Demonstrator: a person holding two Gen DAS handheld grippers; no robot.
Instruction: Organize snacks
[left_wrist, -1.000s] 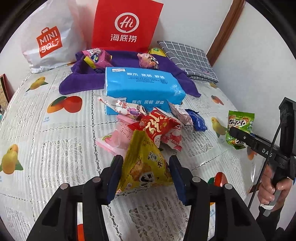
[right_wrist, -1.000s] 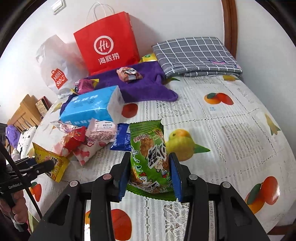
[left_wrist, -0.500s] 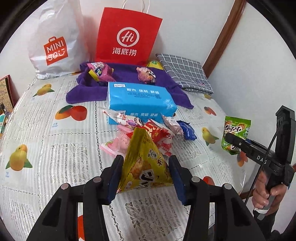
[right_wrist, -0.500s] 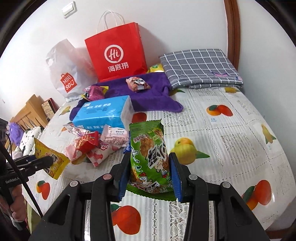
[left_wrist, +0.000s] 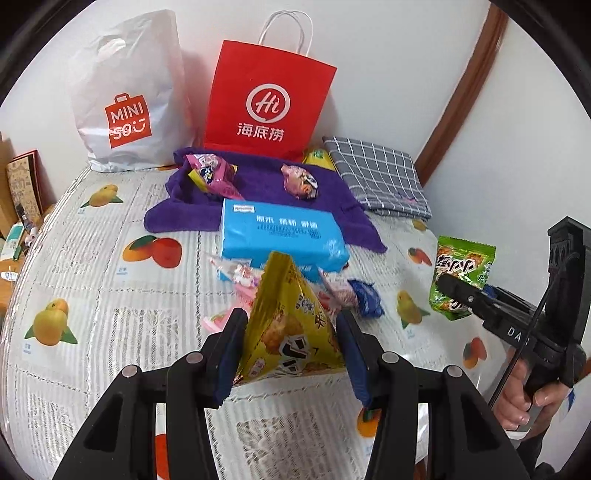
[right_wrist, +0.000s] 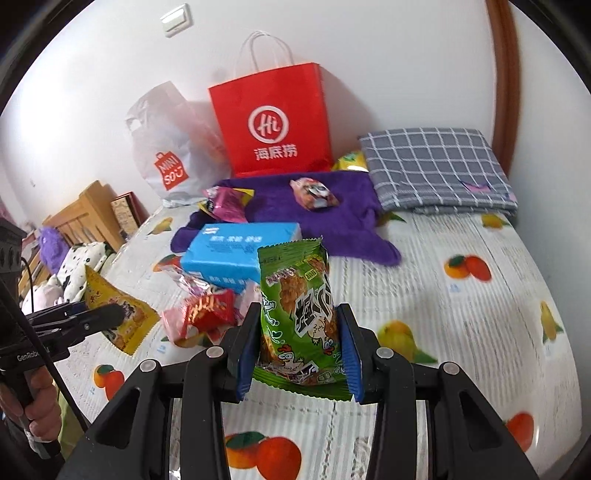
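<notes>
While the left wrist view looks down the left gripper (left_wrist: 291, 341), its jaws pinch a yellow triangular snack pack (left_wrist: 290, 328) at lower centre, carried clear of the fruit-print tablecloth (left_wrist: 92, 266). Next it likely needs a drop spot, perhaps the purple towel (left_wrist: 258, 188) at upper centre; a blue tissue pack (left_wrist: 280, 232) and loose snack pile (left_wrist: 343, 291) lie between. From the right wrist view, the right gripper (right_wrist: 299, 349) clamps a green snack bag (right_wrist: 297, 314) at centre, the red paper bag (right_wrist: 271, 118) standing beyond.
</notes>
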